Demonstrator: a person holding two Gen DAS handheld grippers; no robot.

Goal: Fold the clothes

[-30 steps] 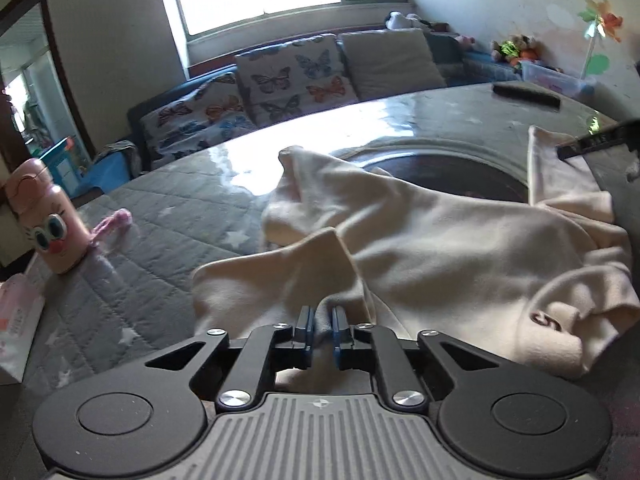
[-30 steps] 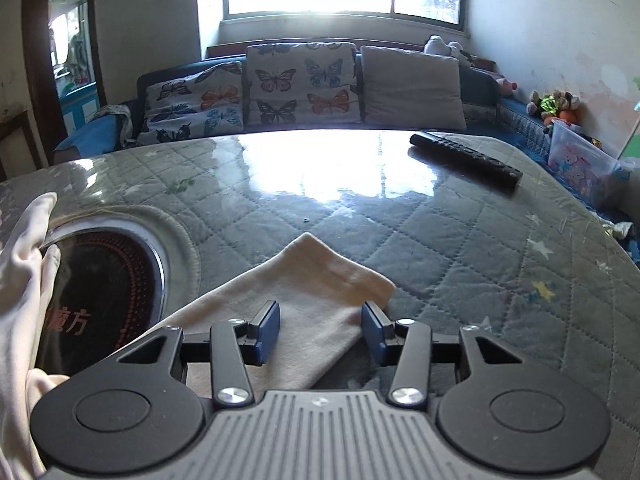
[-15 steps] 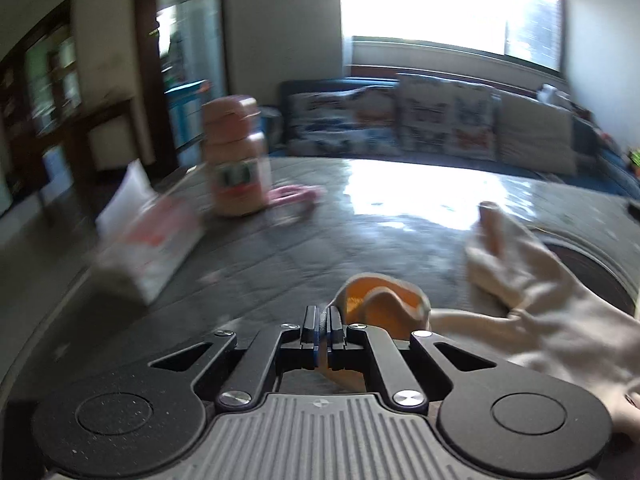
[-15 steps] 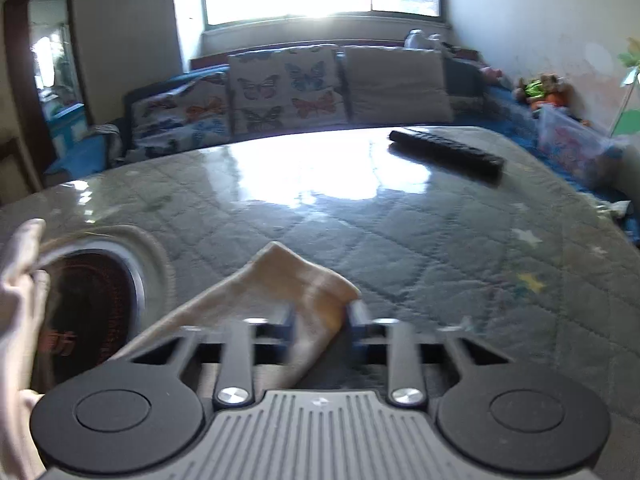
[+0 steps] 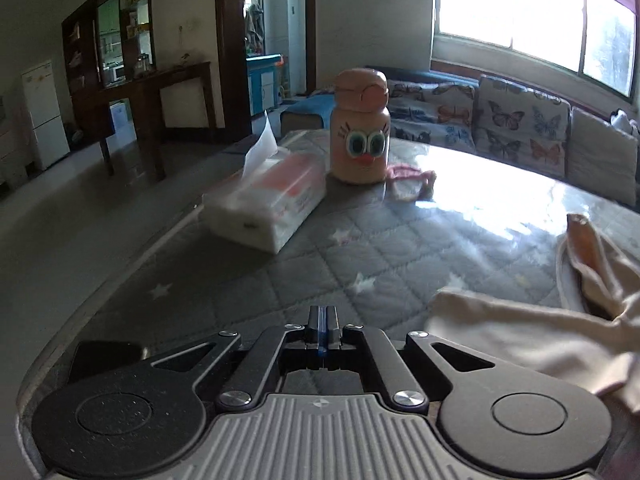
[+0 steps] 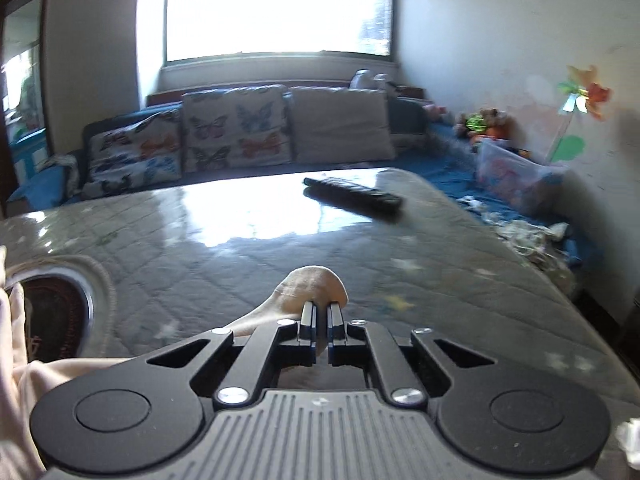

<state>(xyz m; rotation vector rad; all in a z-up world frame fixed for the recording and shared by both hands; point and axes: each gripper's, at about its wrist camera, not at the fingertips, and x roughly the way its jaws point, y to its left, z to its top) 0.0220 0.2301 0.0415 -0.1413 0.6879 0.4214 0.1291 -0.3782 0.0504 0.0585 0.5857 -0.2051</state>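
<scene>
A cream garment lies on the quilted grey table cover. In the left wrist view the garment (image 5: 520, 336) sits at the right, apart from my left gripper (image 5: 322, 314), whose jaws are shut with nothing visible between them. In the right wrist view my right gripper (image 6: 321, 311) is shut on a sleeve end (image 6: 310, 288) of the cream garment and holds it a little above the table. More of the garment (image 6: 24, 380) hangs at the left edge.
A tissue pack (image 5: 266, 204), a pink cartoon bottle (image 5: 360, 136) and a pink band (image 5: 412, 178) stand at the table's far left. A black remote (image 6: 352, 197) lies at the far side. A round dark inset (image 6: 52, 316) sits in the table. A sofa (image 6: 240, 140) stands behind.
My right gripper closed on the sleeve end and lifted it. My left gripper, shut on cloth earlier, swung left; no cloth shows between its jaws now.
</scene>
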